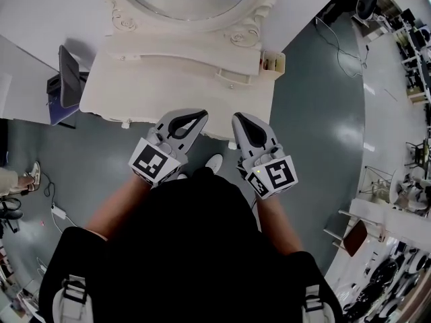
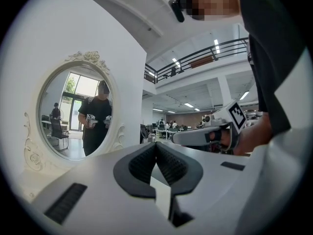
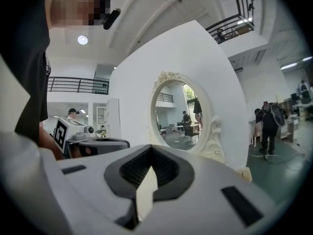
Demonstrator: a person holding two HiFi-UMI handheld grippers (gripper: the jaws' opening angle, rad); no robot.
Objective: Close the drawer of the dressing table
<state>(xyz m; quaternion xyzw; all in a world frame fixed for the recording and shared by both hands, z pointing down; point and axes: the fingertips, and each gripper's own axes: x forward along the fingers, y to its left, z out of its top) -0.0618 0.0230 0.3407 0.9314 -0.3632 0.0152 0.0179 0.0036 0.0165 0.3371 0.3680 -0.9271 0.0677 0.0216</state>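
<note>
Since a push needs no grip, we held the left gripper (image 1: 200, 115) and right gripper (image 1: 237, 118) shut and empty, level, side by side at the dressing table (image 1: 135, 89) front edge. The drawer was hidden under the top, likely just ahead.

L claw (image 1: 195, 118) & R claw (image 1: 241, 121) are both held out in front of the torso, side by side, near each other but not touching, pointing level & fwd. L claw: jaws pressed together at the tips, nothing btwn them. R claw: same, jaws together, empty. Each has its marker cube at the rear end, by the wrist. L forearm (image 1: 118, 204) & R forearm (image 1: 276, 224) are bare, bent at the elbows, angling inward from the sides toward the claws.
</note>
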